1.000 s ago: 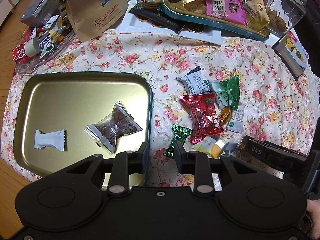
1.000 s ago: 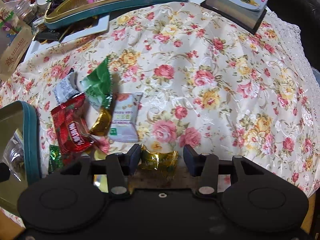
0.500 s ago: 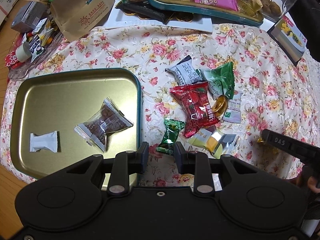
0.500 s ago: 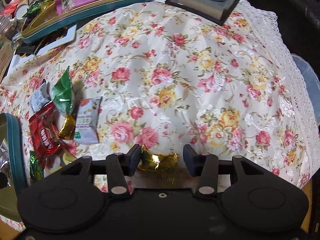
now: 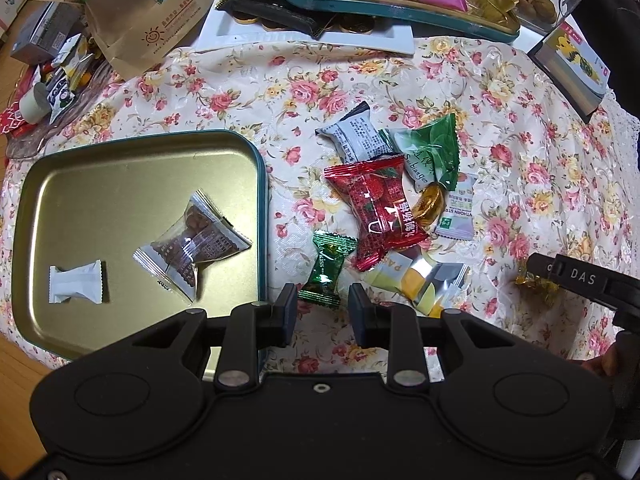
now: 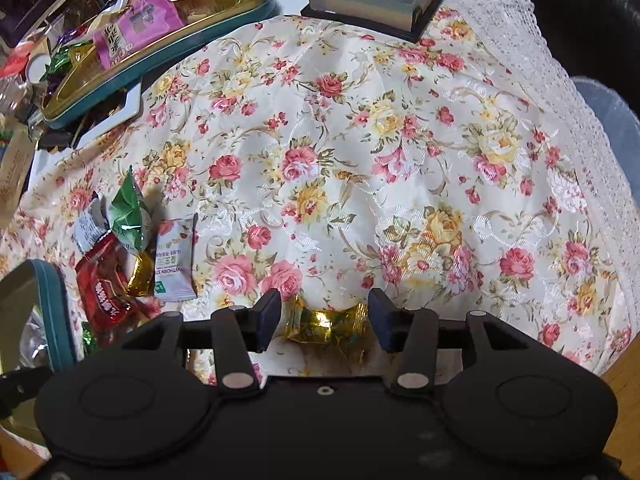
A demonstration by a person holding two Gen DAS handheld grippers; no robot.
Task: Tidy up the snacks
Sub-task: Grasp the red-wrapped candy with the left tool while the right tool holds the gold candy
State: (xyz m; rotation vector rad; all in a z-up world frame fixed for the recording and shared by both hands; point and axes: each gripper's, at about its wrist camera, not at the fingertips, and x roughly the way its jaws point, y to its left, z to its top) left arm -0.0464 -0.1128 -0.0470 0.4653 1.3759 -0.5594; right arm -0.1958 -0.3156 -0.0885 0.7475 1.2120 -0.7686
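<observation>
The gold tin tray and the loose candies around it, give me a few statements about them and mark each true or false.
1. The gold tin tray holds two wrapped snacks. True.
2. The red candy packet lies inside that tray. False: it lies on the floral tablecloth, in the pile beside the tray.
3. A gold-wrapped candy sits between the fingers of the right gripper. True; they are opening.
4. The left gripper is clamped on the small green candy. False: its fingers stand apart, gripping nothing.

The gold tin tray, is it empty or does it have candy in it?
Not empty. The gold tin tray holds two snacks: a small white wrapped candy and a clear packet with a brown treat. The rest is bare.
</observation>
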